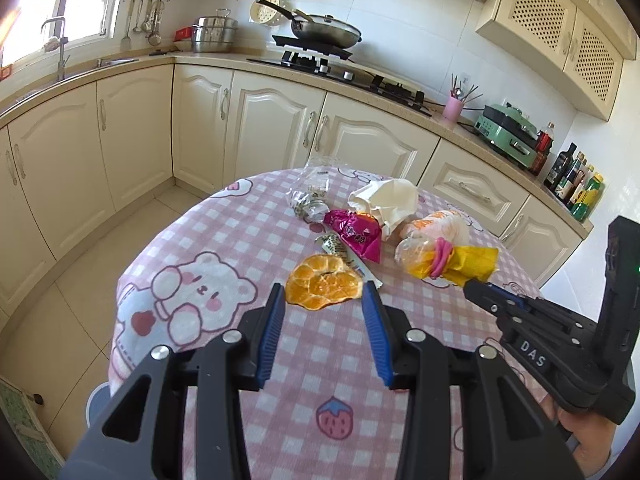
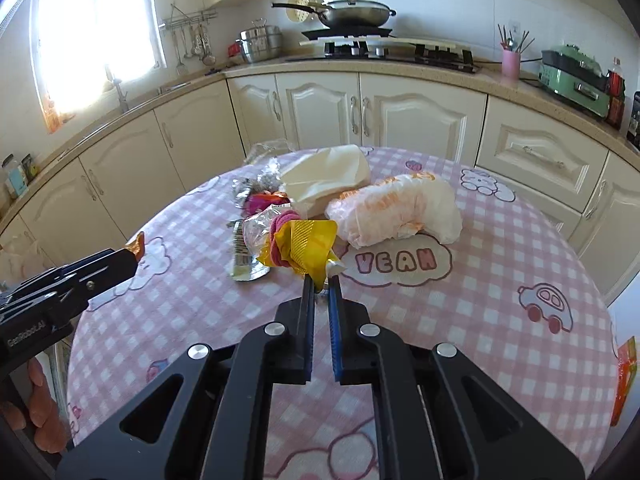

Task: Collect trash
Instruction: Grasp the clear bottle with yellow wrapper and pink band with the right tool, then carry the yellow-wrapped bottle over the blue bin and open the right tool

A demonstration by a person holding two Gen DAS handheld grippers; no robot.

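Observation:
Trash lies on a round table with a pink checked cloth. An orange peel lies between the fingers of my left gripper, which is open around its near edge. My right gripper is shut on the end of a yellow wrapper tied with a pink band to a clear bag; it also shows in the left wrist view. Behind lie a magenta wrapper, a white crumpled paper, a white-and-orange plastic bag and silver foil wrappers.
Cream kitchen cabinets and a counter curve round behind the table. A stove with a pan, a pink utensil cup, a green appliance and bottles stand on the counter. Tiled floor lies left of the table.

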